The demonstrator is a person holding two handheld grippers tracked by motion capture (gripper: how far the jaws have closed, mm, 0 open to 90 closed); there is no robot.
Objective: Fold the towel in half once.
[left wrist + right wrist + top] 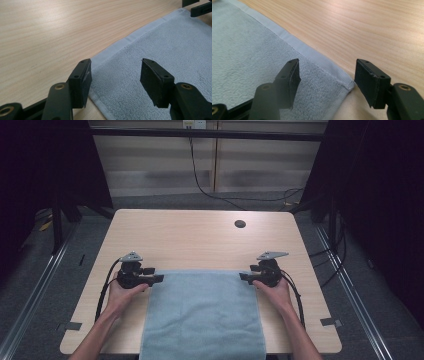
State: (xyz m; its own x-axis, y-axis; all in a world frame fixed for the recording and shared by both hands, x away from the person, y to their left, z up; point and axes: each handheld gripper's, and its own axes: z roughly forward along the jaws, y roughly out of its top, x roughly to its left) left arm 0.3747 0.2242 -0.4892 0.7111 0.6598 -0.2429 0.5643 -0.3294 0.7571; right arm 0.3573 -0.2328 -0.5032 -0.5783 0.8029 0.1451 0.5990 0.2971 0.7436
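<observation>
A light blue towel point(202, 312) lies flat on the wooden table point(200, 235), its near end hanging over the front edge. My left gripper point(157, 279) sits at the towel's far left corner, held in a hand. In the left gripper view its jaws point(115, 75) stand open over the hemmed corner of the towel point(162, 50), not pressing on it. My right gripper point(245, 277) sits at the far right corner. Its jaws point(328, 75) are open astride the corner of the towel point(249, 55), with cloth lying loose below them. The right gripper's tips point(197, 7) show far off in the left gripper view.
A dark round cable hole point(240, 224) sits in the table's far right part. Black cables point(220, 195) run over the floor behind the table. Dark curtains and metal rails flank both sides. Bare wood lies beyond the towel.
</observation>
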